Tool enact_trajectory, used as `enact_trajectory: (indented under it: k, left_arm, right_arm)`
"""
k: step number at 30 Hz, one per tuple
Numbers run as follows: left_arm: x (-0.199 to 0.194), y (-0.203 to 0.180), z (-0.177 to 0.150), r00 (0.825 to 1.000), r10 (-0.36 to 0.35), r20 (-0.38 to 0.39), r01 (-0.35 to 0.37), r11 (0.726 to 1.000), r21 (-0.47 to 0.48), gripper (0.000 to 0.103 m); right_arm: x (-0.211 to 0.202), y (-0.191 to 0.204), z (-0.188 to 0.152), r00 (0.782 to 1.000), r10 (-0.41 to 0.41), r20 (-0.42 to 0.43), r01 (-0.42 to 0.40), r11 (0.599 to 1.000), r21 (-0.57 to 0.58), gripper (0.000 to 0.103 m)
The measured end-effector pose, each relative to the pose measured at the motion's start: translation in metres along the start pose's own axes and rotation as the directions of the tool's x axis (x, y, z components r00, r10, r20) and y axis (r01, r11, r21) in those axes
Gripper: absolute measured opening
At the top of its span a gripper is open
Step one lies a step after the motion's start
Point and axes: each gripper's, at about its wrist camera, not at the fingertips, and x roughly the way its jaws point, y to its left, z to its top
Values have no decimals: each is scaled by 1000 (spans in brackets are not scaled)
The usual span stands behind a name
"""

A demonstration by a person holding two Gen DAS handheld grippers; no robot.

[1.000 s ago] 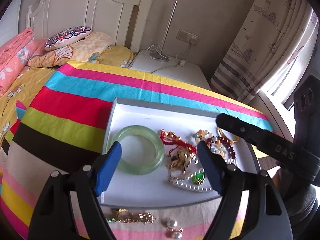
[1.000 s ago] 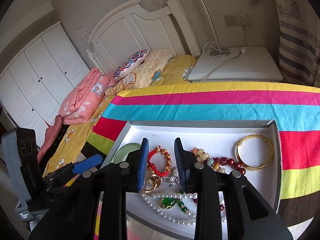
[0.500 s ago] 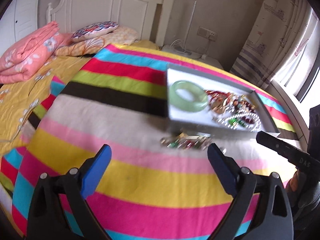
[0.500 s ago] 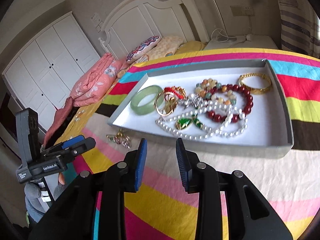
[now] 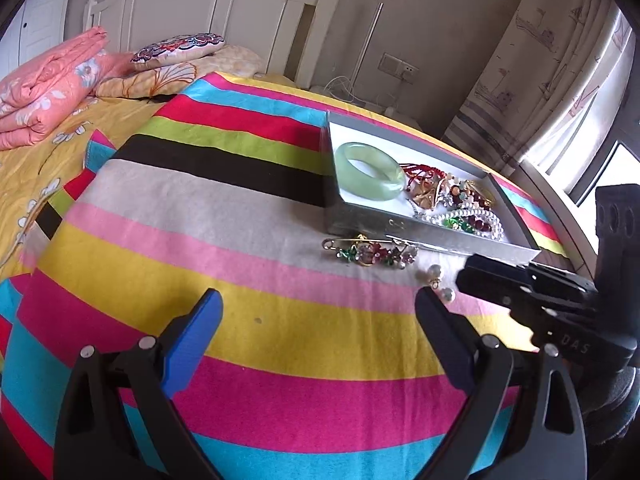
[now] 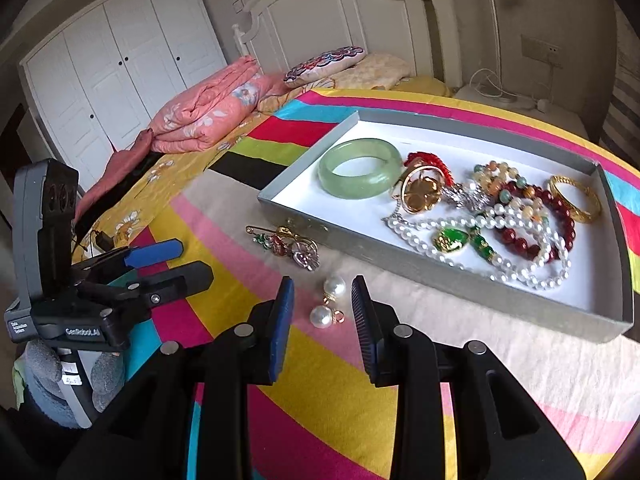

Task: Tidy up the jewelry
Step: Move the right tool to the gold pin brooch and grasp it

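Two pearl earrings (image 6: 328, 302) lie on the striped blanket (image 6: 328, 404) right in front of my right gripper (image 6: 323, 311), whose blue pads are parted a little with both pearls lined up in the gap; I see no pad touching either one. My left gripper (image 5: 318, 340) hangs over the yellow stripe with its jaws spread wide and nothing between them. From the right camera I see it off to my left, held by a grey-gloved hand (image 6: 60, 384).

Just past the earrings lies a brooch (image 6: 288, 244) of red, green and gold, on the blanket and close to the near wall of the tray (image 6: 440, 268), though I cannot tell whether it touches. Inside the grey, white-floored tray, the jade bangle (image 6: 360, 168) sits at the left end. Beside it are a round gold pendant (image 6: 422, 194) and a red cord piece, then a pearl necklace (image 6: 516, 256) with a green pendant, tangled with dark red beads (image 6: 536, 236). A gold bangle (image 6: 576, 198) lies at the far right.

Beyond the tray I see folded pink bedding (image 6: 208, 108), a patterned pillow (image 6: 324, 62) and the white headboard (image 6: 344, 12).
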Motion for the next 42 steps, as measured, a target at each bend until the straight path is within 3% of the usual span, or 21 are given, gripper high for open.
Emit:
enact_trajectory:
  k: [1,3,5,10,13,15,17,21,23,32,34,36,42]
  left_arm:
    - [0,0,0,1000,-9,-1,9,1000,3,96]
    - [0,-1,0,1000,-16,-3,17,1000,10,96]
    - [1,-1,0,1000,-20,-6,20,1000,11,96]
    - [-1,5,1,1000,-19,6,20,999,-30,97]
    - [-11,3,-3,997,-41,61,41,999,-7,97]
    - [-18,0,-5,994,-50,97,49,999,13,97]
    - [-23,2,-5,990,-56,127,56,998,1,97]
    - [-27,11,-3,986,-71,151,79,995,-53,97]
    - [-29,15,-2,983,-78,164,92,993,-77,97]
    - [-40,43,-3,966,-116,231,166,964,-208,97]
    - [-41,47,-3,963,-124,239,179,958,-222,98]
    - [-41,50,-3,962,-130,239,187,955,-232,98]
    - [-41,51,-3,962,-131,242,189,953,-238,98]
  right_arm:
    - [5,3,4,1000,-1,-7,1,1000,-21,31]
    - [17,7,12,999,19,-33,-20,998,-57,50]
    - [31,11,18,997,48,-66,-53,995,-86,62]
    - [50,21,26,991,66,-117,-84,984,-159,62]
    - [46,29,22,981,141,-135,-169,960,-224,61]
    - [37,39,15,970,198,-142,-233,927,-295,50]
    - [28,49,8,963,232,-137,-266,901,-344,45]
    - [31,60,7,991,80,-104,-115,910,-398,45]
    - [36,61,10,994,20,-104,-58,923,-381,45]
    - [59,77,11,985,-9,-172,-37,964,-262,45]
    - [62,79,11,987,-39,-154,-3,965,-262,37]
    - [63,79,9,987,-82,-136,43,961,-272,23]
    - [44,81,-11,993,-43,-110,6,948,-319,21]
